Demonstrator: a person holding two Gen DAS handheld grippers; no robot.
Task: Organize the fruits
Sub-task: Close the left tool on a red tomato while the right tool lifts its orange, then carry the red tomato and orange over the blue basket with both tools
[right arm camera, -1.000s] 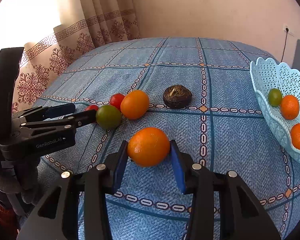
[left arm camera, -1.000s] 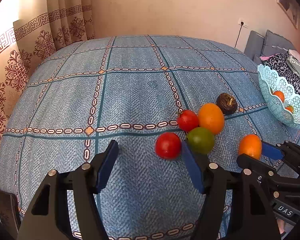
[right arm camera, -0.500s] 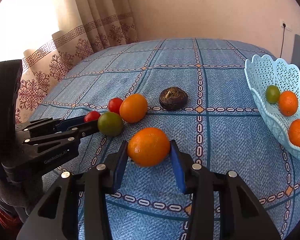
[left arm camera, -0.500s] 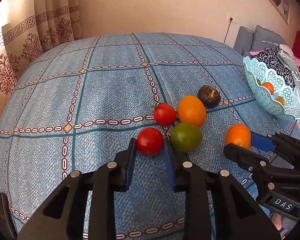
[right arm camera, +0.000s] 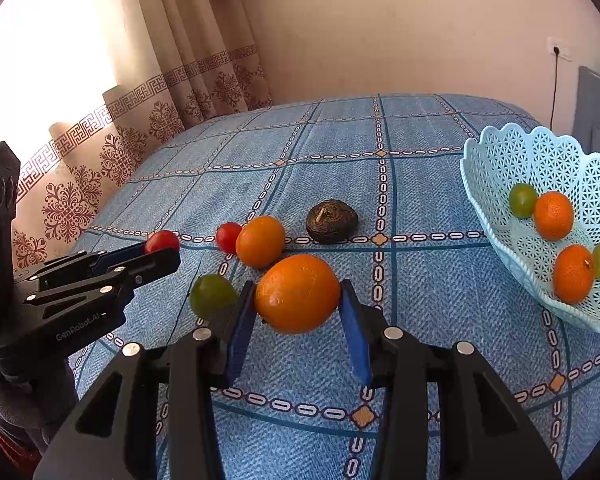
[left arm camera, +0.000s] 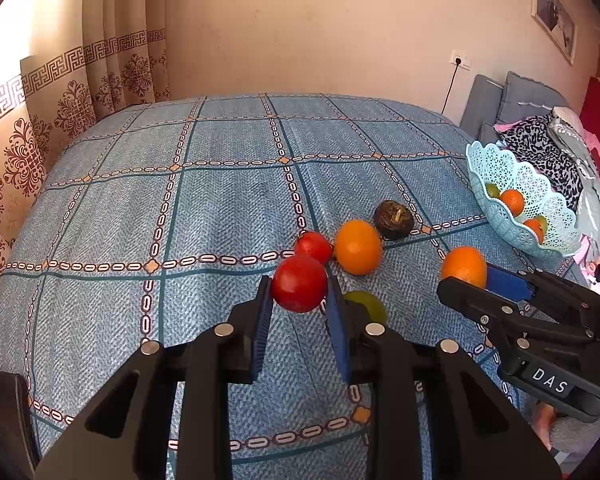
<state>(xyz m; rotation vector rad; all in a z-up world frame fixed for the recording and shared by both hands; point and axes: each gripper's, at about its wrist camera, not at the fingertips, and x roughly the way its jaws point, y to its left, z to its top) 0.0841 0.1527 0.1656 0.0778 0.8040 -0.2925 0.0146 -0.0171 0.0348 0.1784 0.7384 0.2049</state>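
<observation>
Carrying both loads to the basket [right arm camera: 500, 160] is the step: your left gripper [left arm camera: 299, 300] is clamped on a tomato [left arm camera: 299, 289], your right gripper [right arm camera: 296, 300] on an orange [right arm camera: 297, 293], both above the bed [left arm camera: 220, 208]. Keep the jaws closed and steady until each fruit is over the rim, then lower it clear of the fruit already inside.

Green fruit [left arm camera: 366, 306] sits half hidden behind the left gripper's right finger [left arm camera: 337, 320]; the basket [right arm camera: 540, 216] runs off the right edge; the wall picture [left arm camera: 553, 14] is too blurred to read
</observation>
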